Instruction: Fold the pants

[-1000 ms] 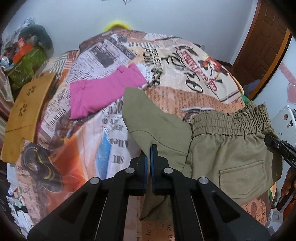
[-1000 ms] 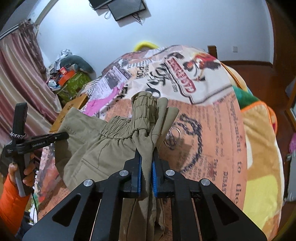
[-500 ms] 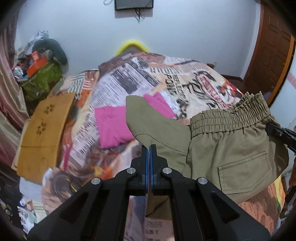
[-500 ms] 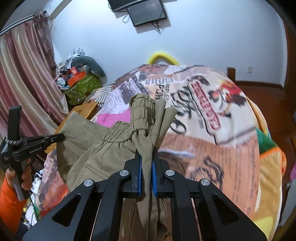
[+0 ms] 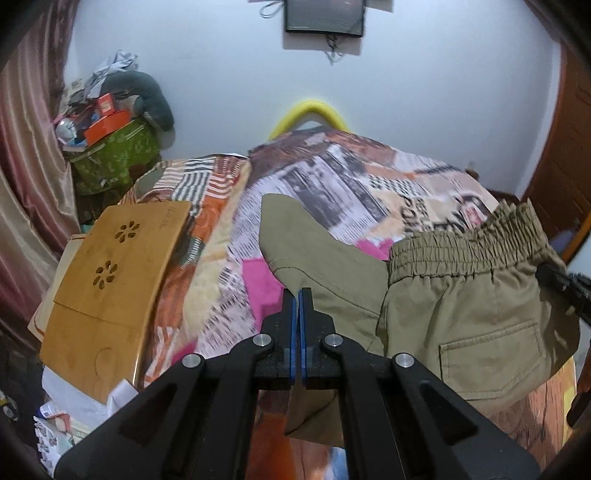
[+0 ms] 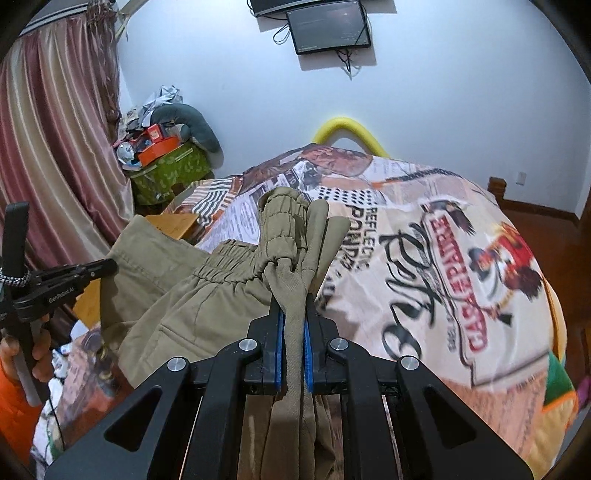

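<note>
Olive-khaki pants [image 5: 461,295] with an elastic waistband and a back pocket hang lifted above the bed, held between both grippers. My left gripper [image 5: 297,299] is shut on a thin flap of the pants [image 5: 314,251]. My right gripper [image 6: 293,317] is shut on the bunched waistband end of the pants [image 6: 284,229]. The right gripper's tip shows at the right edge of the left wrist view [image 5: 565,288]. The left gripper and the hand holding it show at the left of the right wrist view [image 6: 55,284].
The bed [image 6: 424,258] carries a newspaper-print blanket. A pink garment [image 5: 258,284] lies on it under the pants. A wooden lap desk [image 5: 110,280] lies at the bed's left side. A cluttered green box [image 5: 110,158], a curtain [image 6: 55,147] and a wall screen [image 6: 328,26] stand beyond.
Both grippers have risen and tilted up with the pants; more wall and screen show now. The pants hang higher over the bed and cover more of the pink garment.
</note>
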